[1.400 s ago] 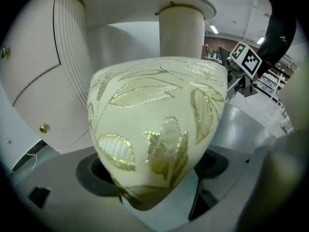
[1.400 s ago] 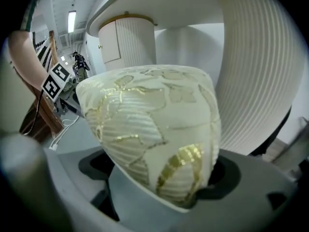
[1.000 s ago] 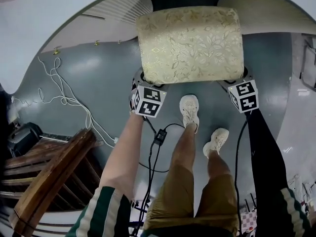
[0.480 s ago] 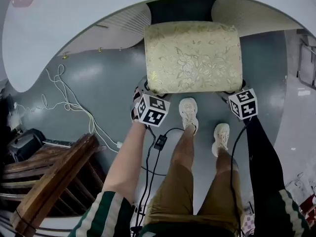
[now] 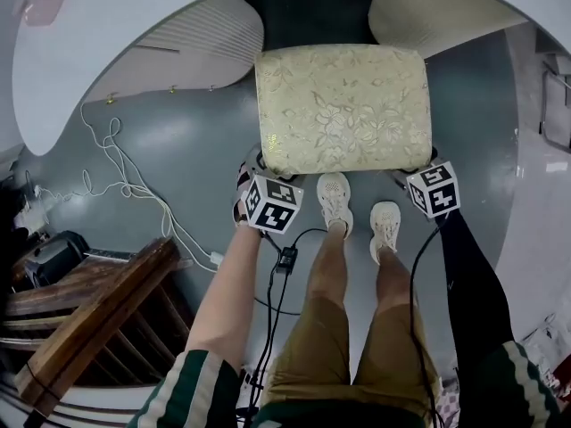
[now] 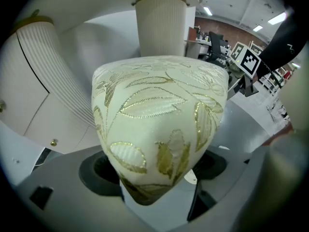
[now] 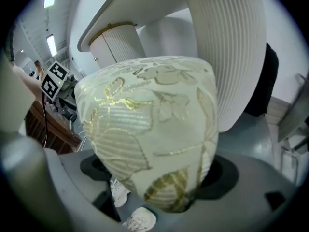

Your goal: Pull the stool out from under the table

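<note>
Stool (image 5: 343, 107) with a cream, gold-leaf patterned cushion stood on the grey floor (image 5: 178, 150) in the head view, its whole top in sight, its far edge just before the dark gap between the two ribbed pedestals (image 5: 210, 34) of the white table (image 5: 107, 16). The left gripper (image 5: 259, 166) met the cushion's near left corner and the right gripper (image 5: 417, 169) its near right corner. The person's two pale shoes (image 5: 335, 201) stood between the grippers, just beside the stool's near edge. A white cable (image 5: 125, 185) trailed over the floor at the left, with a brown wooden frame (image 5: 89, 319) nearer the person.

In the left gripper view, the cushion corner (image 6: 159, 129) filled the space between the jaws, which were clamped on it at the left gripper (image 6: 154, 192). A ribbed column (image 6: 161, 25) rose behind under the table top, and the right gripper's marker cube (image 6: 248, 62) showed at the far right.

In the right gripper view, the other corner of the stool (image 7: 149, 124) sat squeezed between the jaws of the right gripper (image 7: 169, 202). A ribbed pedestal (image 7: 227, 47) stood close behind it, the left gripper's marker cube (image 7: 53, 79) showed at the left, and the shoes (image 7: 140, 219) showed below the cushion.
</note>
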Action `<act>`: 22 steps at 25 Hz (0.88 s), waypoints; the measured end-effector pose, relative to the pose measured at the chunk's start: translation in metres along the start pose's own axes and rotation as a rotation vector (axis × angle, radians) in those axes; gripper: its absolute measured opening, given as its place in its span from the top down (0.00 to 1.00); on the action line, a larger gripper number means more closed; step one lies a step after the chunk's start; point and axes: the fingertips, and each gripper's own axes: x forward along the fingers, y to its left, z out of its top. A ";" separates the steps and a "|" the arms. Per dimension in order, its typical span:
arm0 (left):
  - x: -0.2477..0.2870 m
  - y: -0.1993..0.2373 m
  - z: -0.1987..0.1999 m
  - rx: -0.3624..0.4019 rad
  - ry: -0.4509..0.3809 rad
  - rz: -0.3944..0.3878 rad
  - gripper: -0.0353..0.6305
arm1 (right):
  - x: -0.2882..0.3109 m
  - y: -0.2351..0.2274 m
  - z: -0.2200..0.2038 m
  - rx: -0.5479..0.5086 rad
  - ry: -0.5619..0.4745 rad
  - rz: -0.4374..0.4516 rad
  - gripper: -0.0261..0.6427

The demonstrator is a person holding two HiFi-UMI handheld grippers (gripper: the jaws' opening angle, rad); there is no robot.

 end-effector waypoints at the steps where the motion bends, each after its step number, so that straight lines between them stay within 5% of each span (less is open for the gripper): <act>1: -0.002 -0.001 0.000 -0.003 0.007 -0.001 0.30 | -0.002 0.000 0.000 0.001 0.008 0.005 0.20; 22: -0.020 -0.003 0.004 -0.051 0.115 0.009 0.31 | -0.003 0.001 0.005 -0.006 0.083 0.094 0.21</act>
